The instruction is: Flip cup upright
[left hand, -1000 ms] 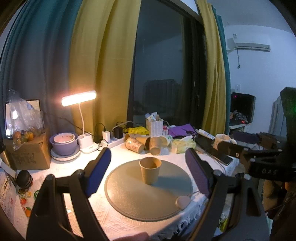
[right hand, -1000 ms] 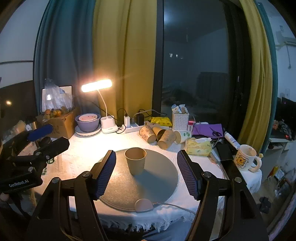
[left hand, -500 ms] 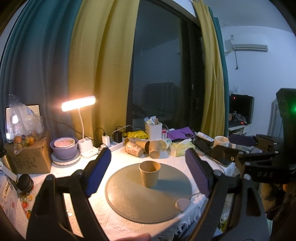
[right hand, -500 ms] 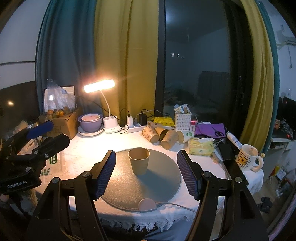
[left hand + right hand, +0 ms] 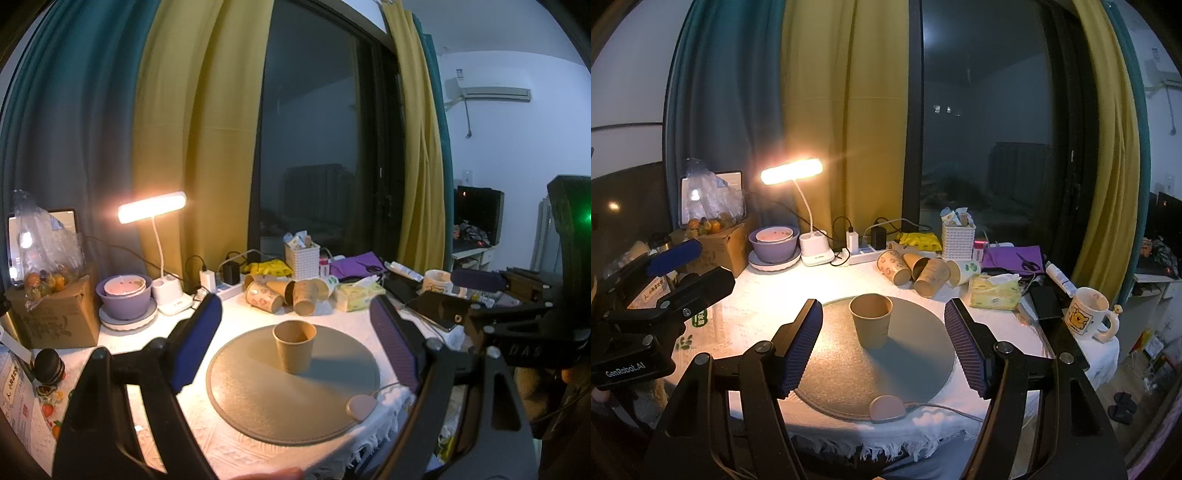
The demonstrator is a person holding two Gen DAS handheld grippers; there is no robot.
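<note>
A brown paper cup (image 5: 294, 346) stands upright, mouth up, on the round grey mat (image 5: 258, 398); it also shows in the right wrist view (image 5: 871, 319) on the mat (image 5: 908, 354). My left gripper (image 5: 295, 343) is open and empty, held back from the cup over the table's near edge. My right gripper (image 5: 882, 347) is open and empty, also short of the cup. Each gripper shows from the side in the other's view: the right one (image 5: 484, 291) and the left one (image 5: 679, 266).
Several paper cups (image 5: 919, 267) lie on their sides behind the mat. A lit desk lamp (image 5: 792, 171), purple bowl (image 5: 774, 243), cardboard box (image 5: 720, 247), white basket (image 5: 957, 240), tissue pack (image 5: 995, 291) and bear mug (image 5: 1086, 314) crowd the table. A pink puck (image 5: 886, 408) sits at the mat's front.
Both grippers have drawn slightly back and up from the table; the cup has stayed upright on the mat.
</note>
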